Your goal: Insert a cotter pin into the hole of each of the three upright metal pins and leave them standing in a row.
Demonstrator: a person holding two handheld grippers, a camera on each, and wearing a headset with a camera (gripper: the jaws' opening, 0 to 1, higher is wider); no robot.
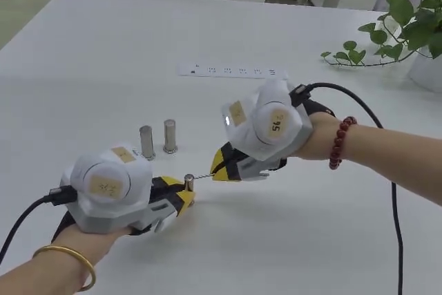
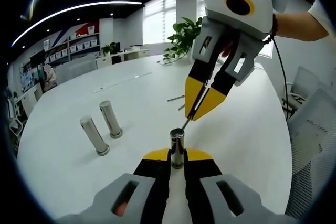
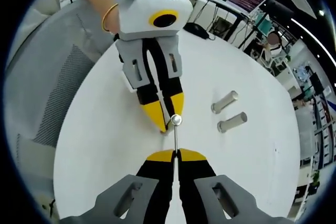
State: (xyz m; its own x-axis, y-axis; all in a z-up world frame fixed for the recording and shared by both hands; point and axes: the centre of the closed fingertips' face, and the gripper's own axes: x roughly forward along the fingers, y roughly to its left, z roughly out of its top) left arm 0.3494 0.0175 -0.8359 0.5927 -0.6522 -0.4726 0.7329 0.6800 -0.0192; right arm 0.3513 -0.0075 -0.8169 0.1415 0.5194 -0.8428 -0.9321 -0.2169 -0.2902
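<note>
My left gripper (image 1: pixel 184 197) is shut on an upright metal pin (image 1: pixel 188 182), gripped near its base (image 2: pixel 177 148). My right gripper (image 1: pixel 219 168) is shut on a thin cotter pin (image 3: pixel 175 142), whose tip touches the top of that metal pin (image 3: pixel 176 120). In the left gripper view the right gripper's yellow fingertips (image 2: pixel 202 98) come down from above with the cotter pin (image 2: pixel 187 123) pointing at the pin's head. Two more metal pins (image 1: pixel 146 142) (image 1: pixel 170 136) stand upright side by side behind the left gripper, on the white table (image 1: pixel 276 240).
A white power strip (image 1: pixel 231 70) lies flat further back on the table. A green potted plant (image 1: pixel 407 25) stands at the far right. Two loose cotter pins (image 2: pixel 176 98) lie on the table beyond the held pin. A black cable (image 1: pixel 387 170) trails from the right gripper.
</note>
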